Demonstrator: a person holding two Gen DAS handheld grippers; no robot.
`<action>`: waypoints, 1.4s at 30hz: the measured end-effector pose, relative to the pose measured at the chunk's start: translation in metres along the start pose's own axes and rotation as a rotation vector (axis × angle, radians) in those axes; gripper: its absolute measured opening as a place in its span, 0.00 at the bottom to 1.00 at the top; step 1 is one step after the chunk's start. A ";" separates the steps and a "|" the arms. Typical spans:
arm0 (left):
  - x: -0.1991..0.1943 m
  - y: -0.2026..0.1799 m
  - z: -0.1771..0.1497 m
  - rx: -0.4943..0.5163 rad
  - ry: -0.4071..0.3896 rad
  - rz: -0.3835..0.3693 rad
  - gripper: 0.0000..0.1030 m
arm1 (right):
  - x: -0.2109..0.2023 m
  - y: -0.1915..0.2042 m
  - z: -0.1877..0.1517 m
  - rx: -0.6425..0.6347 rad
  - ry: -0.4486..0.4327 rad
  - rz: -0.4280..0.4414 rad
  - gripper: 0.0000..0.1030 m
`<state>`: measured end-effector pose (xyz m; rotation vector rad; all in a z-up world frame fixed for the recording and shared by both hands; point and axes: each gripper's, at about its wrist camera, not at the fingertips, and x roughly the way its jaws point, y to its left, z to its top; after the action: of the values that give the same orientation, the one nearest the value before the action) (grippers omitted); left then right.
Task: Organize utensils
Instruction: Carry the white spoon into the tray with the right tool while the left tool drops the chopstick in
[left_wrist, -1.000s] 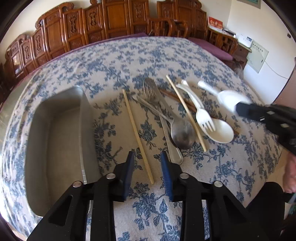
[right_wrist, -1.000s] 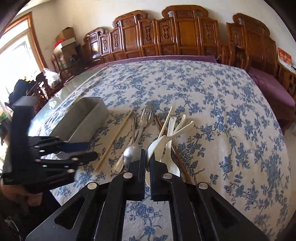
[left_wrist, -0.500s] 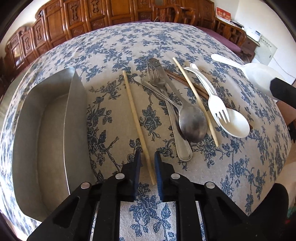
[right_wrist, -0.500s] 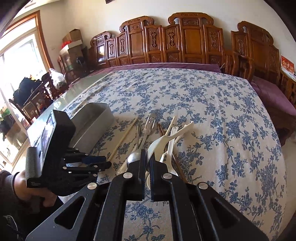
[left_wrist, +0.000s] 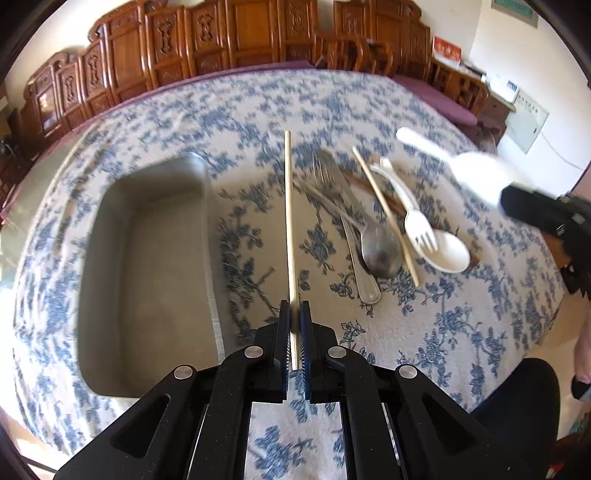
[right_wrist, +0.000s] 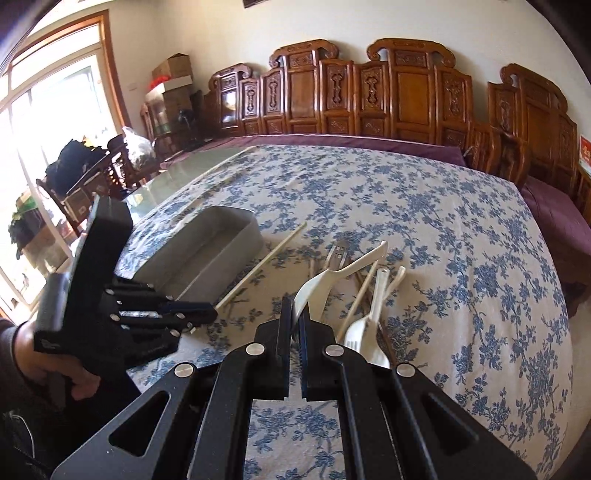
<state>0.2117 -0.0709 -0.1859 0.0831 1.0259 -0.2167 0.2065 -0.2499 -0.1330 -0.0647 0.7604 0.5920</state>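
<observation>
My left gripper is shut on a pale wooden chopstick and holds it above the cloth, right of the metal tray. My right gripper is shut on the bowl of a white plastic spoon, lifted off the table; that spoon also shows in the left wrist view. On the cloth lie a metal spoon, a metal fork, a white plastic fork, a second white spoon, another pale chopstick and a dark one beneath.
The metal tray stands on the blue flowered tablecloth, left of the utensil pile. Carved wooden chairs line the far side. The table's near edge lies just below both grippers.
My left gripper closed on the pale chopstick and lifted it off the cloth. My right gripper kept hold of the white spoon and rose a little.
</observation>
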 end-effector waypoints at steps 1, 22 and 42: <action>-0.007 0.003 0.000 -0.003 -0.015 -0.001 0.04 | -0.001 0.003 0.000 -0.006 -0.001 0.002 0.04; -0.036 0.107 -0.017 -0.157 -0.072 -0.039 0.04 | 0.019 0.100 0.038 -0.111 -0.012 0.055 0.04; -0.045 0.148 -0.019 -0.205 -0.117 -0.011 0.04 | 0.084 0.155 0.052 -0.180 0.057 0.118 0.04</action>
<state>0.2053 0.0826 -0.1624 -0.1204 0.9271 -0.1242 0.2053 -0.0660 -0.1267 -0.2041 0.7682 0.7726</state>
